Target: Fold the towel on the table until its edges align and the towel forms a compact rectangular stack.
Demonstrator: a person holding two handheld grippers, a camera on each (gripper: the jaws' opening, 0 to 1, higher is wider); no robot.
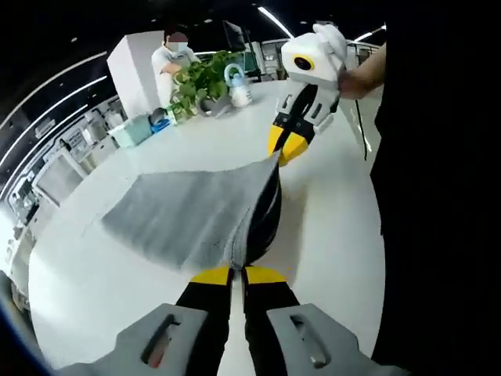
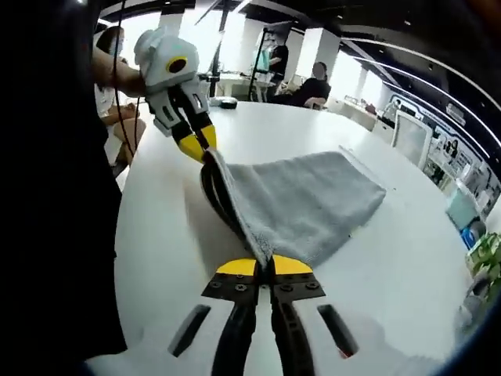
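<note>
Left gripper view: left gripper [image 1: 237,269] was clamped on one corner of the grey towel [image 1: 184,211], jaws pinched together on the cloth. Right gripper [image 1: 283,147] came in from the top right, closed on the far corner of the same edge. That edge was lifted and sagging between the two; the rest lay flat on the white table [image 1: 329,235]. Looked like mid-fold: held edge up, ready to carry over. Next move calls for both corners travelling level to the opposite edge and landing square.

Potted plant [image 1: 200,82], a small jug [image 1: 237,88] and a teal box [image 1: 131,130] sat at the far end, well apart from the towel. Nothing in the path.

Right gripper view: right gripper [image 2: 264,266] pinched its corner; left gripper [image 2: 200,147] held the other. Towel [image 2: 301,200] spread to the right on the table [image 2: 156,227]. People [image 2: 301,78] sat in the background, and a plant [image 2: 487,258] at the right margin.
</note>
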